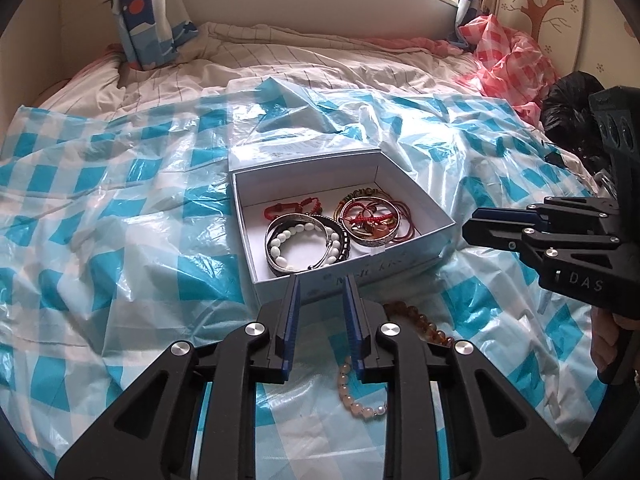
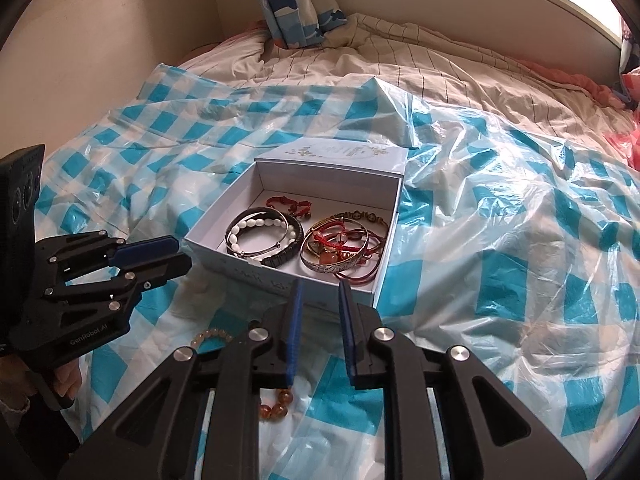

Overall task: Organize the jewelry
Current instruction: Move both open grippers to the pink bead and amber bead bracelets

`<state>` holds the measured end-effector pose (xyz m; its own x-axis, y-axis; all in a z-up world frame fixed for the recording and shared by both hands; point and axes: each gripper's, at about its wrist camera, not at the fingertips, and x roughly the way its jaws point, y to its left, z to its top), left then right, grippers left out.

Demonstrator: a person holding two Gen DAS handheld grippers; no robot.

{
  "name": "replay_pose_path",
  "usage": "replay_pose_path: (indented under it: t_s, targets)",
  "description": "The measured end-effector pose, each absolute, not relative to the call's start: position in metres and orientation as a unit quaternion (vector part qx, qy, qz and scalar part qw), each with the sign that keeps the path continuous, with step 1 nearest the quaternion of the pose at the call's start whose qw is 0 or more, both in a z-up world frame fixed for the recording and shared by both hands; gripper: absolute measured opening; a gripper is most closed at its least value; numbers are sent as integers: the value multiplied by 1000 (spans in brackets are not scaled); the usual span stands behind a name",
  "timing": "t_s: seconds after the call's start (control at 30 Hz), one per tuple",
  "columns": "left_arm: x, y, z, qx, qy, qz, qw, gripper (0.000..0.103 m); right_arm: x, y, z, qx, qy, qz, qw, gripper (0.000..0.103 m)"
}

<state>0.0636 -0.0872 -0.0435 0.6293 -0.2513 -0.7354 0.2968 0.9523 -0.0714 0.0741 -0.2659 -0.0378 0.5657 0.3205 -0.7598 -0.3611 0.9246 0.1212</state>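
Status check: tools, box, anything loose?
Both tools empty, left tool and right tool slightly open. Box open, bracelets inside. Amber bead bracelet and pink bead bracelet outside on sheet.

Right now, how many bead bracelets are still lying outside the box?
2. A pale pink bead bracelet lies on the checked plastic sheet under the left gripper; an amber bead bracelet lies nearer the box. The grippers may hide more.

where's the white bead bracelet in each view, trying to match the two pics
Left wrist view: white bead bracelet lies in the box's front-left part, just above the left claw.
Right wrist view: it lies in the box's left half, above and left of the right claw.
Shared landmark: the open pale blue box holding it.
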Motion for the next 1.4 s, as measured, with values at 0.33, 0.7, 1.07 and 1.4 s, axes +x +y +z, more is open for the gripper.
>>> replay_pose_path:
  t_s: [0.33, 0.7, 1.07, 1.4]
  targets:
    - [52, -86, -43, 34, 403, -153, 902, 21, 61, -267, -36, -31, 425, 191, 884, 18]
    - [43, -94, -52, 48, 414, -164, 894, 22, 54, -269, -38, -38, 432, 191, 880, 18]
    - [31, -108, -69, 71, 434, -180, 880, 27, 45, -262, -54, -42, 461, 208, 862, 18]
    - [33, -114, -93, 85, 462, -179, 865, 30, 46, -248, -81, -51, 494, 217, 840, 20]
